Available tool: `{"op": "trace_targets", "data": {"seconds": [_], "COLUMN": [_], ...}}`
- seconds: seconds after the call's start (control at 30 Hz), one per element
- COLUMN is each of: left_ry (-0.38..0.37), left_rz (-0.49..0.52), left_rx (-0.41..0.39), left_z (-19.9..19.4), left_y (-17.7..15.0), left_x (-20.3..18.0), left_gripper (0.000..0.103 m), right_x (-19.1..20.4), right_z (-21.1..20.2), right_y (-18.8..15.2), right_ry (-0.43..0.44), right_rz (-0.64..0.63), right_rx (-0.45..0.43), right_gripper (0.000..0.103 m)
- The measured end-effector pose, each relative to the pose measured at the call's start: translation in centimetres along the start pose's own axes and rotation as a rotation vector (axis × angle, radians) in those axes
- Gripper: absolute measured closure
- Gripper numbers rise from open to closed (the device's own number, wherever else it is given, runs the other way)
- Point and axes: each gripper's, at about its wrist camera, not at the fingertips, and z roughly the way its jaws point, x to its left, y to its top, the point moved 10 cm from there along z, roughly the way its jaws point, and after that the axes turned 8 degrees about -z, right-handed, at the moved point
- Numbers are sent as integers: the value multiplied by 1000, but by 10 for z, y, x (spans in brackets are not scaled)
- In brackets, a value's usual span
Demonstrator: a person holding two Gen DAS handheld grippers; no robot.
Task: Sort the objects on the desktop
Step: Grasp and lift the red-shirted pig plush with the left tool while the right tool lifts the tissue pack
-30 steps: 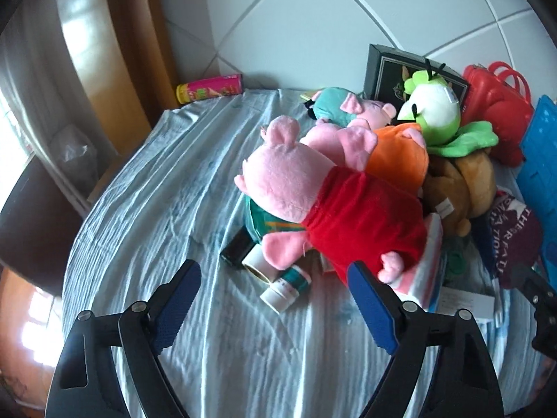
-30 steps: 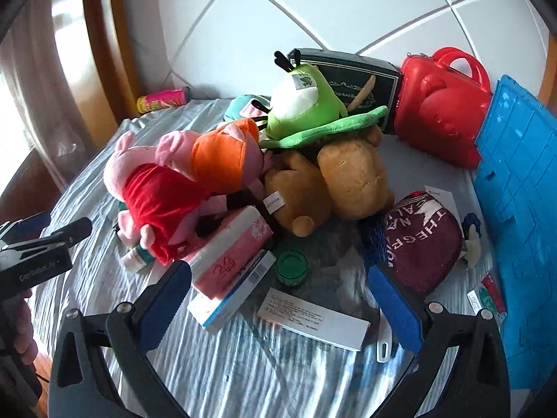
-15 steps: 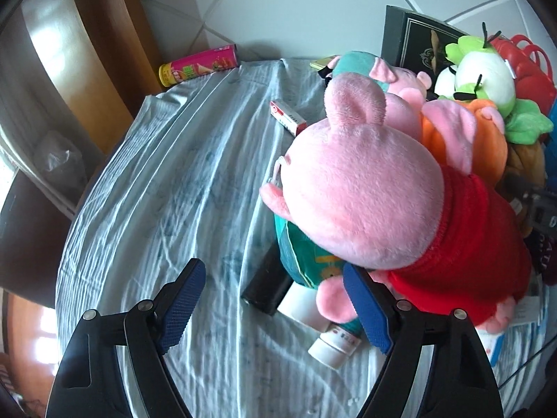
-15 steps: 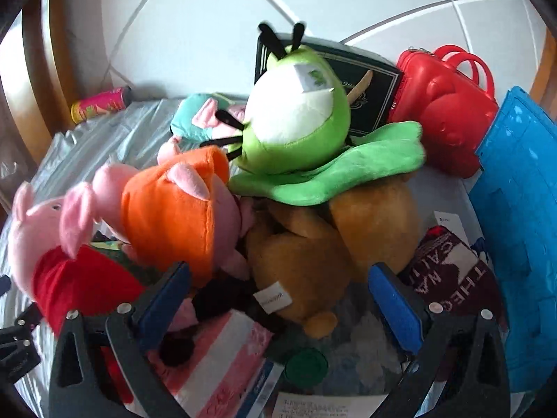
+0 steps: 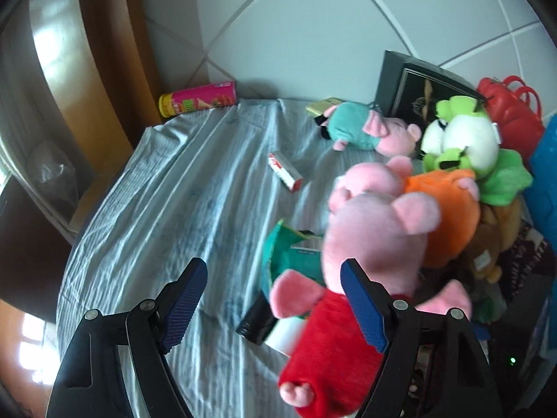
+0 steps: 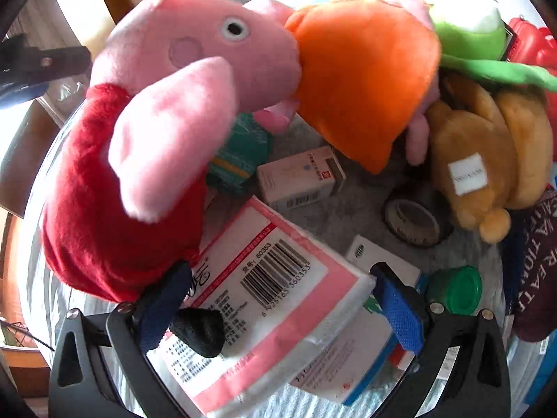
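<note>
Between the spread blue pads of the left gripper [image 5: 273,304], only striped cloth [image 5: 174,216] is seen; the red-dressed pig plush [image 5: 351,278] lies just past the right-hand pad, contact not resolvable. Beyond it, an orange-dressed pig plush [image 5: 442,205] and a green plush [image 5: 463,139] are piled together. A small red-white box [image 5: 284,171] and a pink can [image 5: 198,99] are noted farther off, well apart. The right gripper [image 6: 278,304] is held wide apart over a pink tissue pack [image 6: 275,299]; nothing is pinched. A tape roll [image 6: 414,221] and green lid [image 6: 456,289] are recorded nearby.
</note>
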Motion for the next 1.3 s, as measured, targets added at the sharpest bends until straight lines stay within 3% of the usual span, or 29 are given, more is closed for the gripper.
{"op": "trace_targets", "data": {"seconds": [0.1, 0.23, 0.33, 0.43, 0.53, 0.57, 0.67, 0.9, 1.07, 1.3], "left_ry": [-41, -12, -32, -55, -19, -14, -1, 33, 86, 90], "left_rz": [67, 126, 122, 130, 176, 178, 184, 104, 86, 87], "left_rx": [26, 84, 106, 108, 152, 137, 93, 74, 61, 99], "left_z": [-5, 17, 32, 45, 67, 65, 59, 15, -4, 17], "left_y": [-20, -46, -55, -59, -75, -77, -85, -103, -115, -128], "left_x": [-31, -50, -59, -70, -79, -77, -69, -4, 39, 64], "left_gripper": [21, 21, 10, 6, 10, 21, 26, 26, 26, 26], "right_x": [-15, -38, -50, -54, -52, -51, -43, -9, 15, 39], "right_z": [-21, -51, -66, -72, -71, -70, -67, -52, -37, -10], "right_y": [-9, -24, -35, -43, -51, -54, -59, -56, -49, -40], "right_ry": [-19, -56, -60, -58, -62, -63, -71, -40, -77, -154], "right_rz": [37, 98, 147, 177, 197, 205, 219, 218, 235, 254], "right_rx": [-28, -62, -78, -79, -66, -61, -55, -52, -47, -37], "right_gripper": [0, 0, 0, 0, 0, 0, 0, 0, 0, 0]}}
